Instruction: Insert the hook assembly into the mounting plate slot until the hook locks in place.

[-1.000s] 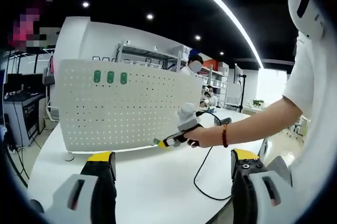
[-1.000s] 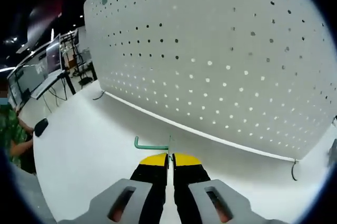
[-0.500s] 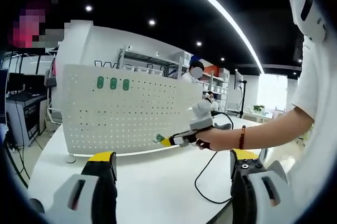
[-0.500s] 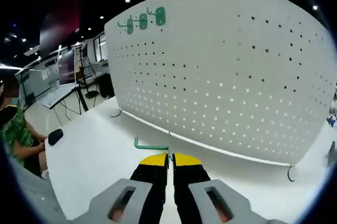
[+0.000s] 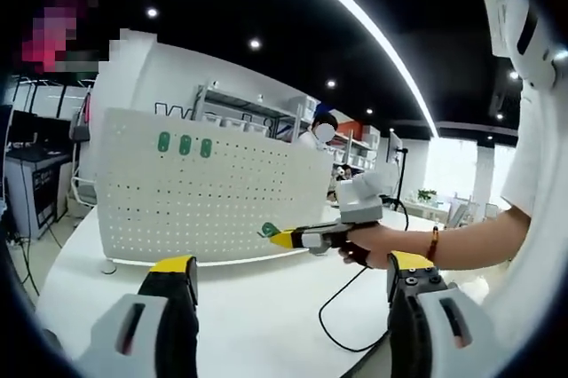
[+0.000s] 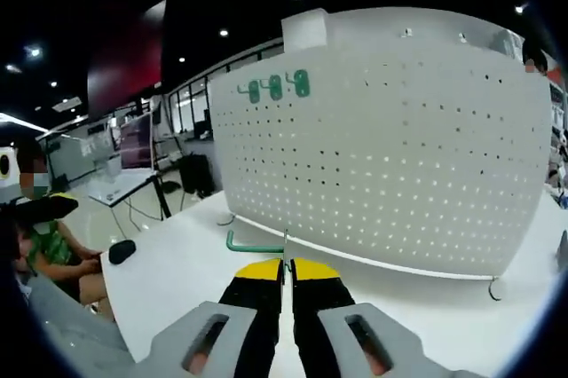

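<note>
Three green hooks (image 6: 276, 87) hung in a row near the top left of the white pegboard (image 6: 399, 156), which stood upright on the white table (image 6: 186, 263). The right hand-held gripper (image 6: 286, 264) was clamped on a green hook assembly (image 6: 253, 246), held short of the board. The left hand-held gripper (image 5: 288, 270) stood open, well back from the board.

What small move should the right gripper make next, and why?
Probably carry the green hook toward the pegboard, up near the three mounted hooks. The right gripper is shut on it, away from the board.
</note>
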### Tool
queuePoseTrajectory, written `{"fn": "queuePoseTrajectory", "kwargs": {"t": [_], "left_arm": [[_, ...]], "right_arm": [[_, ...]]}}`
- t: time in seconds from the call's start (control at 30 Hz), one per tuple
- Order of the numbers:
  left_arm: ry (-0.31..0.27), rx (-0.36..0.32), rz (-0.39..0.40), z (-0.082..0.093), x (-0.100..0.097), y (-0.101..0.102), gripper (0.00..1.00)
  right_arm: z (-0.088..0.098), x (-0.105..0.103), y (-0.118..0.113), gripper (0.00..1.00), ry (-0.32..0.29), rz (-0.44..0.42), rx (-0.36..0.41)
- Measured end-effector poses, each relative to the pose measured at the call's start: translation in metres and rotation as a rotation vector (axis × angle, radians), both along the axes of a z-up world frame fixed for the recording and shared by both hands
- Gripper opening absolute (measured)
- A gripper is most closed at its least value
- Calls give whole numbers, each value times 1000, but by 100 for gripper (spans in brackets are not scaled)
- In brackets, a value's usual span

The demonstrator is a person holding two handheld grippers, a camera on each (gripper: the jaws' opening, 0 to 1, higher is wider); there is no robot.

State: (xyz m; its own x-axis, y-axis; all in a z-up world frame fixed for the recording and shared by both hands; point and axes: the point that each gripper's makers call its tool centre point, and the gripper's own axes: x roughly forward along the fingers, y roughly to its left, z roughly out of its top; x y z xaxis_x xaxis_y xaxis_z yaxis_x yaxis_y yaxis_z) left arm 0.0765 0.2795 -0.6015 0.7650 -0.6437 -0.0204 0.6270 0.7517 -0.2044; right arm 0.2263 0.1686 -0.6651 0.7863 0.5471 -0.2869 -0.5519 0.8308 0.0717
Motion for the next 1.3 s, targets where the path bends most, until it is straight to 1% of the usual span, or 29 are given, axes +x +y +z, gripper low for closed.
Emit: {"fn": "queuePoseTrajectory", "kwargs": {"t": [0.1,0.17,0.23,0.27,0.3,0.33,0.37,0.43,0.53,0.57,0.6,0.67,0.73,0.77,0.87,0.9,0.93,0.97,1.0,1.1,1.13,1.17,1.2,1.27,1.3], "left_arm": [[7,-11,-18,1,0,-2,89],[1,-19,-31,3,-1,-4,88],[2,-40,-40,5,0,-6,87],[2,-49,-44,6,0,-7,87],[3,-57,-50,7,-1,-8,87],[3,-61,-53,8,-1,-9,86],[2,-63,-56,9,-1,-10,86],[-1,-71,-60,11,-2,-11,86],[-1,-99,-57,14,-1,-11,84],[-16,-121,-62,18,-2,-12,84],[-15,-137,-65,20,-2,-13,84],[5,-166,-85,21,-2,-16,83],[22,-184,-89,21,0,-16,81],[25,-194,-93,22,1,-17,79],[13,-246,-98,29,3,-18,76],[14,-260,-104,29,4,-19,75],[15,-264,-106,30,5,-19,74],[20,-264,-110,29,6,-21,73],[39,-267,-120,28,6,-23,72],[57,-268,-131,26,8,-26,70],[59,-271,-133,26,8,-27,69],[60,-277,-136,26,8,-28,69],[66,-287,-134,26,10,-28,68],[80,-293,-130,24,12,-28,66],[86,-301,-130,23,13,-27,64]], "right_arm": [[6,-10,2,2,-20,5,9],[12,-17,4,2,-39,7,20],[16,-22,6,2,-47,9,27],[18,-24,7,2,-59,9,29],[24,-27,10,2,-84,23,46],[25,-30,11,2,-94,31,46],[27,-32,11,2,-90,30,47],[34,-36,13,2,-121,37,67],[39,-42,14,2,-127,47,85],[41,-44,17,2,-125,57,105],[42,-45,17,2,-122,55,109],[46,-50,21,2,-148,75,104],[48,-55,23,2,-146,79,114],[51,-57,25,2,-167,91,115],[57,-63,27,2,-183,100,112],[61,-64,29,2,-212,116,112],[62,-65,29,2,-208,116,116],[66,-67,31,2,-222,126,126],[69,-68,33,2,-246,143,123],[70,-70,34,2,-266,151,106],[74,-72,38,2,-299,174,98],[75,-73,39,2,-302,177,114],[75,-73,40,2,-288,176,134],[74,-73,42,2,-301,183,140],[74,-74,44,2,-296,188,143]]}}
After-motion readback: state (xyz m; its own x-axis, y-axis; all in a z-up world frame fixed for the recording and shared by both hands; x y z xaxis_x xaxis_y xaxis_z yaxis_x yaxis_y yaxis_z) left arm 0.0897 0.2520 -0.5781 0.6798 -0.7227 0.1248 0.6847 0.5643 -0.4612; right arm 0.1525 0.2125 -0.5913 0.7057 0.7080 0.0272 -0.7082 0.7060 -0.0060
